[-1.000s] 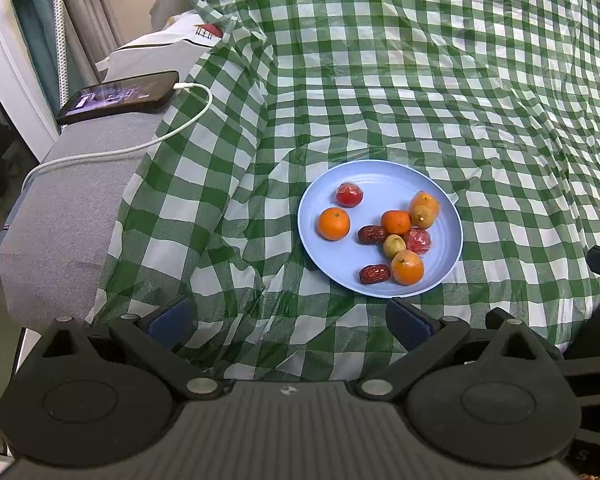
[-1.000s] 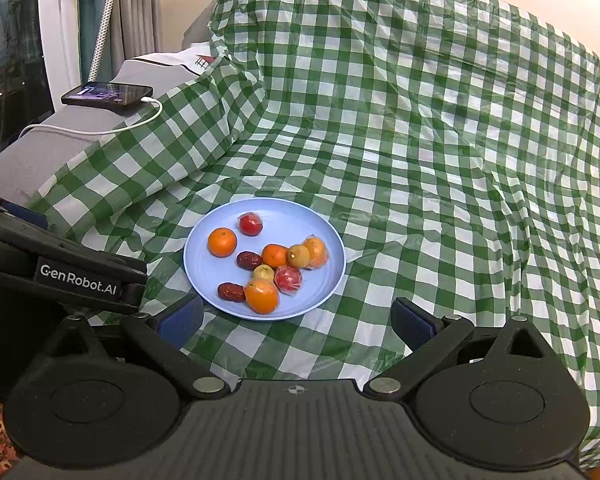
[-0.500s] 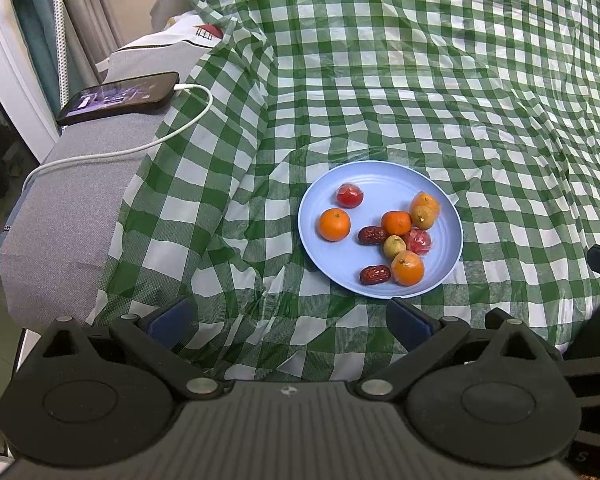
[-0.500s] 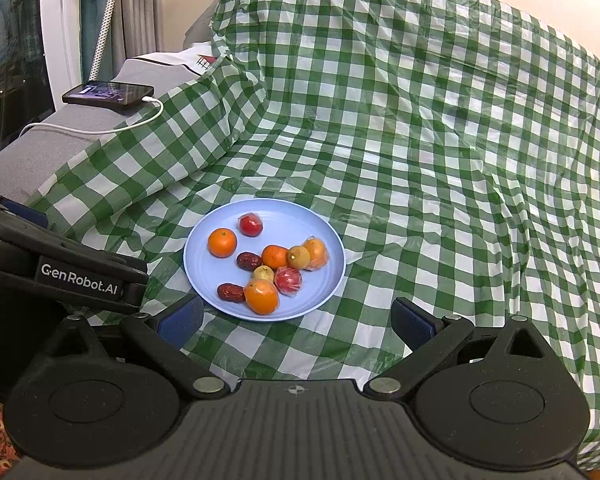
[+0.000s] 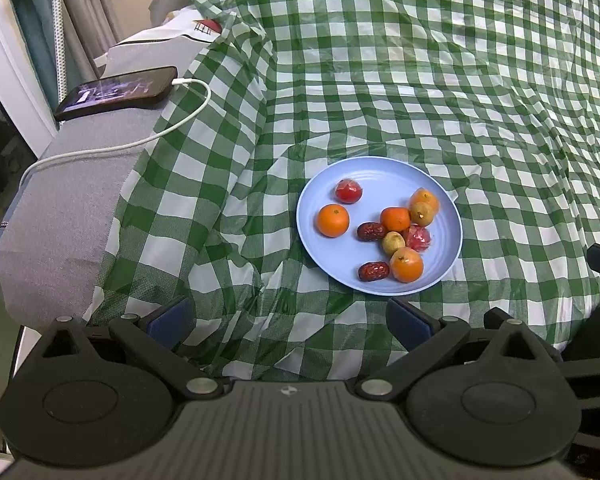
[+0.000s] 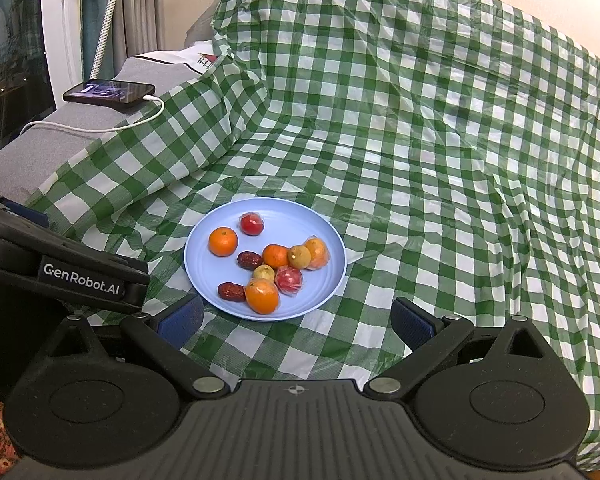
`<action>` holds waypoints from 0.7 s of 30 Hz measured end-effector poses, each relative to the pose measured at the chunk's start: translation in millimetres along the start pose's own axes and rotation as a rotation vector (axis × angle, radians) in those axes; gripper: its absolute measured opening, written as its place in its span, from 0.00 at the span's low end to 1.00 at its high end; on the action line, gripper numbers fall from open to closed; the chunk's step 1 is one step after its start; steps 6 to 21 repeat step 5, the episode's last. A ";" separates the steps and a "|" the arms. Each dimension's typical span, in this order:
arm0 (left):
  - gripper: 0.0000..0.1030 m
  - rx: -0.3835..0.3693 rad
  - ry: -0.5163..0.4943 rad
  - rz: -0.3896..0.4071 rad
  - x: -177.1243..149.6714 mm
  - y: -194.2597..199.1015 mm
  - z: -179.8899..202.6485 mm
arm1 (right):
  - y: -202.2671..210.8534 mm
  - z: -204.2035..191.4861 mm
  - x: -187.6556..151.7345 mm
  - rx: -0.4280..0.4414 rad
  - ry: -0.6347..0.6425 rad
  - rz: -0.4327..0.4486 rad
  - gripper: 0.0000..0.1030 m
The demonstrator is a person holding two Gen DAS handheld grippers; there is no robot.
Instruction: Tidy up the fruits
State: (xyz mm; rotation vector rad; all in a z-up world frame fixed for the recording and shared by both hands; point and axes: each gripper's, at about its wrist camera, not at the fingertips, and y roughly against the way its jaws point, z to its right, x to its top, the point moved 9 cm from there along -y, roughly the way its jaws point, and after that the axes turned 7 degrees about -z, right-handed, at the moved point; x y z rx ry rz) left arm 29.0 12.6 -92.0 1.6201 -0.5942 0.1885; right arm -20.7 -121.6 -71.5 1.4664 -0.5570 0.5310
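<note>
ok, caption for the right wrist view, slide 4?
Open right hand-held gripper faces a blue plate of mixed fruit on a green checked cloth.

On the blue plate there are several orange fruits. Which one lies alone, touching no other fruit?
The orange fruit at the left side of the blue plate, below the wrapped red fruit. The other orange ones lie packed together in the cluster at the right.

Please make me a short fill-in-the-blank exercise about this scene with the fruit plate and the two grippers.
1. All the fruits lie on a round plate whose colour is ____.
2. The cloth under it has white and ____ checks.
3. The jaws of the left gripper and right gripper both stand ____.
4. The cable is plugged into a ____.

Missing words: blue; green; open; phone
</note>
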 end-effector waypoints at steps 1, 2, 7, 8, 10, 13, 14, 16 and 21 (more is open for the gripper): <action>1.00 0.000 0.000 0.002 -0.1 0.4 -0.1 | 0.1 0.5 0.0 0.001 0.003 0.000 0.97; 1.00 -0.003 0.001 0.004 0.0 1.0 0.1 | 0.4 0.6 -0.1 0.001 0.002 0.001 0.97; 1.00 -0.007 0.002 0.001 0.6 1.7 0.1 | 0.2 1.5 0.3 0.002 -0.002 0.002 0.97; 1.00 -0.007 0.002 0.001 0.6 1.7 0.1 | 0.2 1.5 0.3 0.002 -0.002 0.002 0.97; 1.00 -0.007 0.002 0.001 0.6 1.7 0.1 | 0.2 1.5 0.3 0.002 -0.002 0.002 0.97; 1.00 -0.007 0.002 0.001 0.6 1.7 0.1 | 0.2 1.5 0.3 0.002 -0.002 0.002 0.97; 1.00 -0.007 0.002 0.001 0.6 1.7 0.1 | 0.2 1.5 0.3 0.002 -0.002 0.002 0.97; 1.00 -0.007 0.002 0.001 0.6 1.7 0.1 | 0.2 1.5 0.3 0.002 -0.002 0.002 0.97; 1.00 -0.007 0.002 0.001 0.6 1.7 0.1 | 0.2 1.5 0.3 0.002 -0.002 0.002 0.97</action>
